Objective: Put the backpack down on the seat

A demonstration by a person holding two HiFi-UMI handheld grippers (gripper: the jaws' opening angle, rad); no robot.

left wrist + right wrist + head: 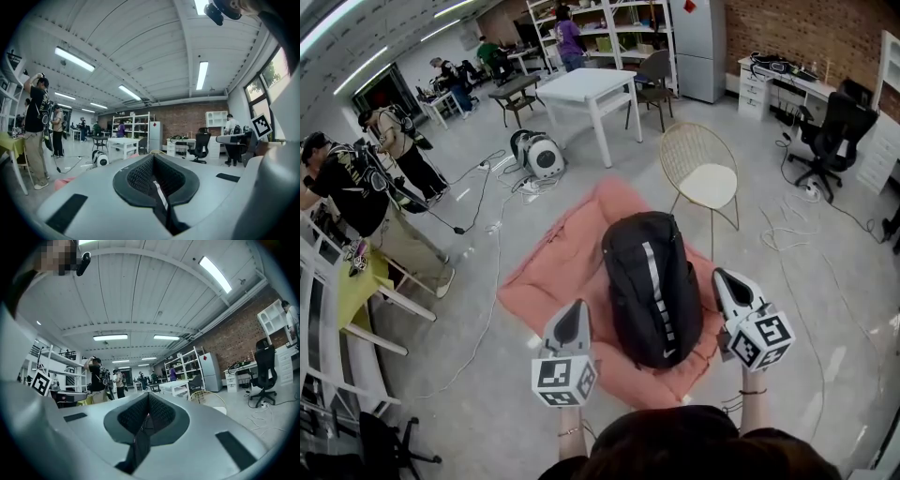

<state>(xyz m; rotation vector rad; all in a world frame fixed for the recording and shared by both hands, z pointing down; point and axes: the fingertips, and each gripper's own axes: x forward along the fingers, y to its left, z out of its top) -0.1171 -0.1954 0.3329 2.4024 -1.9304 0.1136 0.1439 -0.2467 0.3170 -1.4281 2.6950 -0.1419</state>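
Black backpack (649, 286): hangs between the two grippers over the pink rug (546, 277) on the floor; long axis roughly 12-to-6 in head view, top end toward 12
Left gripper (574, 314): at 8 o'clock of the backpack, just beside its lower left edge; jaws closed on the left strap (160, 197), black with a pale stripe, seen in left gripper view
Right gripper (727, 281): at 3 o'clock of the backpack, just beside its right edge; jaws closed on the right strap (139, 442), plain black
Seat (710, 186): cream pad of the wire chair (684, 141), at 1 o'clock from the backpack, near but apart, nothing on it
Key relation: seat lies toward 1 o'clock of the load, so the carry goes that way; right gripper is nearer the seat, left is farther
Task stage: backpack looks lifted, not yet on the seat
Next move needs: both grips held, bag raised over the seat edge, long axis probably turned to fit the pad
Risk: bag looks about as wide as the seat and could tip off; chair looks light and may shift
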